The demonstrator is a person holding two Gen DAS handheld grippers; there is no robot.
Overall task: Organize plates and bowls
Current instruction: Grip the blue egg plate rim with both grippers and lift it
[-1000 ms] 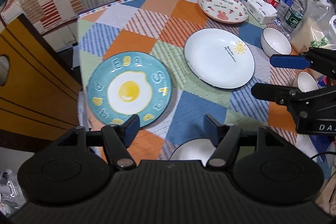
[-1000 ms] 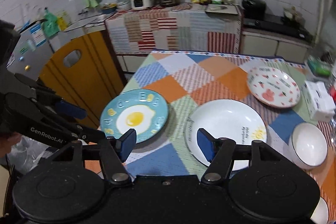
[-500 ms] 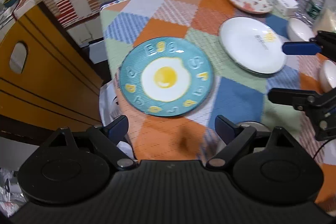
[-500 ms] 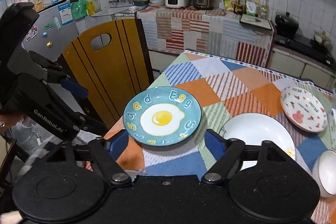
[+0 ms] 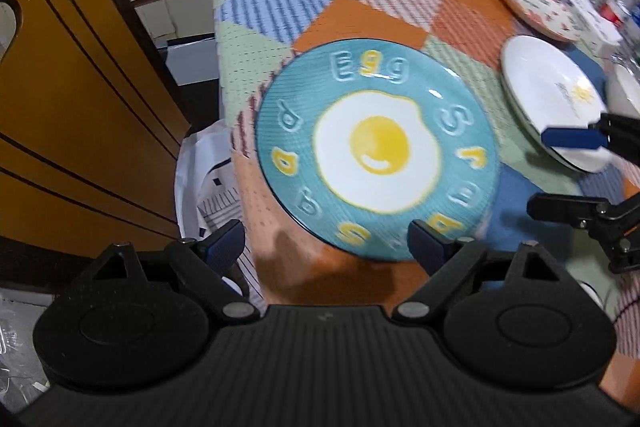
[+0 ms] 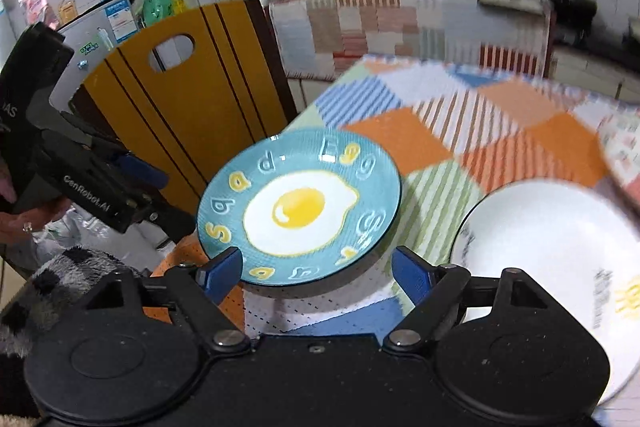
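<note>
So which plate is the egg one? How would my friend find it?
Start at the table with the patchwork tablecloth and look at the corner nearest the yellow wooden chair. The egg plate lies flat there. It is the only teal one, with a fried egg in the middle and raised letters around the rim; the white plate beside it is plain.

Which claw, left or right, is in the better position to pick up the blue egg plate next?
Probably the left. The left claw is open, with the near rim of the egg plate just ahead between its fingertips. The right claw, also open, approaches from the side nearer the white plate.
</note>
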